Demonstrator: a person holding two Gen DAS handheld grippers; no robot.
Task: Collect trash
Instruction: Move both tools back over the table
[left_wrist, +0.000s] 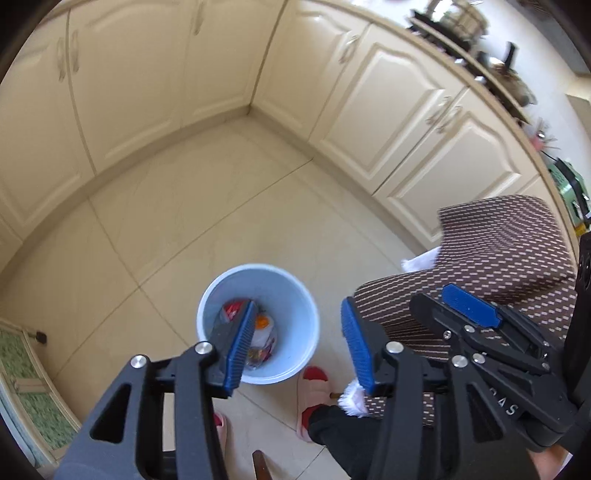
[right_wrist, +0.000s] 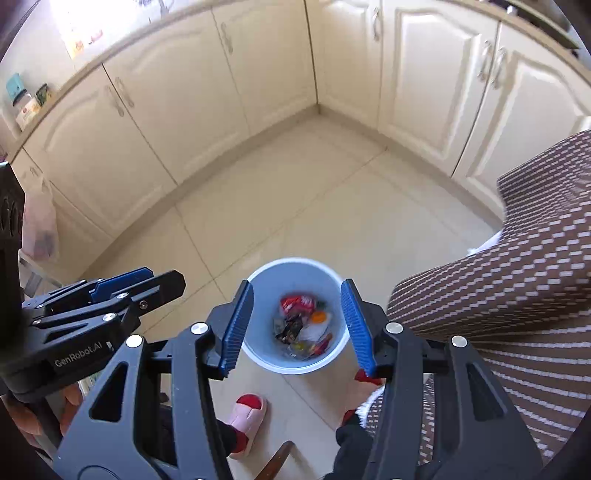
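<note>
A light blue trash bin (left_wrist: 295, 295) stands on the tiled kitchen floor, seen from above; it also shows in the right wrist view (right_wrist: 266, 291). Several wrappers and bits of trash (right_wrist: 303, 325) lie at its bottom, also seen in the left wrist view (left_wrist: 264, 339). My left gripper (left_wrist: 297, 349) is open and empty, held above the bin's right side. My right gripper (right_wrist: 297, 325) is open and empty, held straight above the bin. Each gripper shows at the edge of the other's view: the right gripper (left_wrist: 469, 302) and the left gripper (right_wrist: 122, 284).
Cream cabinet doors (right_wrist: 184, 96) run along two walls and meet in a corner. The person's brown patterned robe (right_wrist: 517, 302) fills the right side. Feet in pink and red slippers (right_wrist: 247, 413) stand close to the bin. A pink bag (right_wrist: 40, 229) hangs at the left.
</note>
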